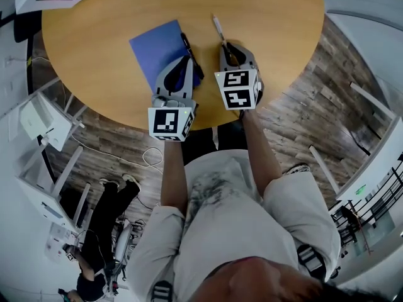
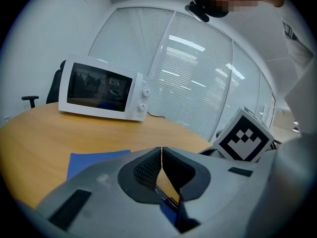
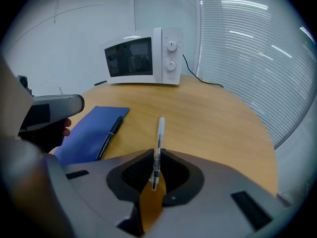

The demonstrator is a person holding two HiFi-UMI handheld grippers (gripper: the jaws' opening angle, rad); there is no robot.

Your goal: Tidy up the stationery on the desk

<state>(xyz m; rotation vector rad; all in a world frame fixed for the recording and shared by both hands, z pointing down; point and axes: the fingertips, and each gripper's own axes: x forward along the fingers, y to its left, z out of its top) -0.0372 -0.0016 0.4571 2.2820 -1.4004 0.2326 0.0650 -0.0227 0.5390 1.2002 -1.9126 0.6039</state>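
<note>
Overhead, the left gripper [image 1: 186,61] hung over the blue notebook [image 1: 157,48], the right gripper [image 1: 228,49] just right of it. The left gripper view showed its jaws pressed together, empty; the right gripper view showed jaws pinching a white pen [image 3: 158,143], right of the blue notebook

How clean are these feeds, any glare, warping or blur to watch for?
Head view: heavy fisheye warp, floor planks curve round the table; even light. Left gripper view: dark corners, ceiling lights mirrored in the window blinds. Right gripper view: white pen sharp between the jaws, no motion blur.
</note>
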